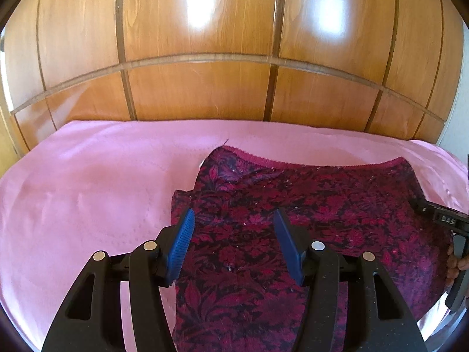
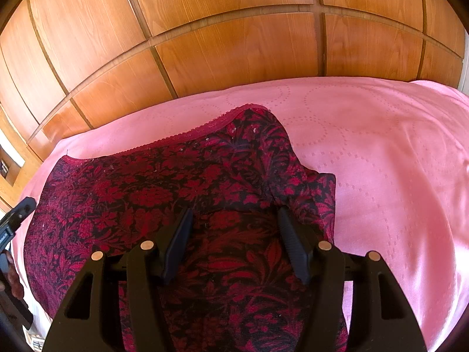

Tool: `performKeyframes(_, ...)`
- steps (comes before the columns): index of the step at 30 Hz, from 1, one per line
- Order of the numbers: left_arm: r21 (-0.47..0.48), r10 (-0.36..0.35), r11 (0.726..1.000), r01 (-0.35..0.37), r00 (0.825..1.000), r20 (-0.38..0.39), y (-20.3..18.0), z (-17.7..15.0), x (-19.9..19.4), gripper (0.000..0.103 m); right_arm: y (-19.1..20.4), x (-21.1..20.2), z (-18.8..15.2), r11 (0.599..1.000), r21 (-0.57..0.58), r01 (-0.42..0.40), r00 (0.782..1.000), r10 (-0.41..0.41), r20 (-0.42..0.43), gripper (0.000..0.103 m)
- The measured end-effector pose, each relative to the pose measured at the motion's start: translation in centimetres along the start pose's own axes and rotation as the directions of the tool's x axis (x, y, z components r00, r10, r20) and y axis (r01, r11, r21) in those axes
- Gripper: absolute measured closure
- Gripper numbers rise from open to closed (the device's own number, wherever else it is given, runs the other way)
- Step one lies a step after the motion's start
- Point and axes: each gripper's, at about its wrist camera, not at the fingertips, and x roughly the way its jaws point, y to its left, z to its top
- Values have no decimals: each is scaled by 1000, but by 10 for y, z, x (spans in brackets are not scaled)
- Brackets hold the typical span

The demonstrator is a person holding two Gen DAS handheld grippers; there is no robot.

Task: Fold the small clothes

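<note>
A small dark garment with a red and magenta floral print (image 1: 307,205) lies spread flat on a pink cloth, its scalloped magenta hem at the far side. My left gripper (image 1: 234,220), with blue pads, is open above the garment's left part, jaws wide apart, nothing between them. My right gripper (image 2: 234,220), with black pads, is open above the garment's right part (image 2: 164,193), also empty. The right gripper's body shows at the right edge of the left wrist view (image 1: 451,223); the left gripper's body shows at the left edge of the right wrist view (image 2: 14,217).
The pink cloth (image 1: 88,193) covers the whole work surface (image 2: 381,161). A brown wooden panelled wall (image 1: 205,88) stands directly behind the surface's far edge (image 2: 234,47).
</note>
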Motion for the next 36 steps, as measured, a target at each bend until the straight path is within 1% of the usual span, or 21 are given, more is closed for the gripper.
performKeyframes(4, -25, -1, 1000, 0, 998, -60, 11, -1, 26, 47, 1, 0, -1, 1000, 3, 1, 1000, -1, 0, 42)
performKeyframes(5, -45, -8, 999, 4, 997, -82, 17, -3, 36, 42, 1, 0, -1, 1000, 3, -1, 1000, 1, -2, 42)
performKeyframes(6, -74, -23, 997, 15, 995, -101, 23, -4, 43, 39, 0, 0, 0, 1000, 4, -4, 1000, 4, -11, 42)
performKeyframes(8, -188, -112, 978, 86, 985, -134, 42, -6, 56, 36, 0, -1, 4, 1000, 1, -18, 999, 18, -35, 41)
performKeyframes(9, -224, -134, 969, 101, 982, -134, 48, -6, 58, 36, -1, -5, 8, 999, 5, -43, 998, 43, -52, 39)
performKeyframes(10, -232, -135, 967, 102, 982, -133, 50, -6, 57, 36, -3, -8, 12, 997, 16, -71, 996, 72, -60, 35)
performKeyframes(11, -209, -118, 974, 89, 984, -130, 46, -5, 54, 36, -6, -13, 15, 994, 33, -101, 993, 103, -61, 33)
performKeyframes(13, -171, -91, 983, 70, 989, -119, 41, -6, 52, 36, -15, -30, 20, 986, 67, -152, 988, 154, -27, 28)
performKeyframes(14, -179, -97, 981, 76, 989, -114, 42, -7, 51, 36, -19, -38, 21, 983, 79, -168, 986, 169, -4, 26)
performKeyframes(15, -197, -110, 977, 87, 988, -110, 44, -7, 51, 36, -28, -48, 21, 981, 98, -165, 986, 163, 29, 19)
performKeyframes(16, -216, -123, 971, 98, 987, -104, 47, -7, 49, 36, -35, -53, 20, 981, 111, -158, 987, 154, 46, 15)
performKeyframes(19, -260, -113, 961, 89, 990, -81, 54, -6, 38, 36, -62, -51, 10, 966, 188, -177, 984, 174, 35, 15)
performKeyframes(21, -272, -84, 960, 67, 995, -50, 57, -6, 24, 36, -79, -41, -2, 946, 241, -216, 975, 221, 7, 15)
performKeyframes(23, -270, -56, 962, 51, 998, -10, 59, -5, 5, 36, -87, -31, -15, 923, 284, -259, 961, 277, -24, 16)
performKeyframes(25, -261, -64, 963, 68, 998, 26, 58, -6, -12, 36, -89, -25, -28, 907, 301, -295, 944, 325, -56, 19)
performKeyframes(27, -221, -108, 968, 119, 992, 63, 47, -12, -34, 37, -86, -23, -41, 895, 297, -332, 926, 369, -76, 19)
performKeyframes(29, -180, -155, 970, 166, 985, 70, 35, -17, -45, 42, -84, -23, -48, 887, 296, -353, 915, 393, -87, 19)
performKeyframes(31, -140, -222, 964, 228, 973, 60, 18, -23, -53, 42, -82, -26, -59, 874, 301, -381, 900, 426, -96, 19)
performKeyframes(33, -106, -290, 951, 291, 957, 26, -2, -31, -53, 46, -82, -31, -69, 864, 299, -406, 887, 451, -99, 19)
performKeyframes(35, -65, -322, 945, 320, 947, -21, -20, -37, -45, 47, -81, -33, -76, 859, 291, -421, 879, 466, -103, 20)
performKeyframes(36, -58, -323, 945, 321, 946, -40, -24, -39, -40, 48, -79, -34, -78, 861, 283, -422, 879, 466, -106, 21)
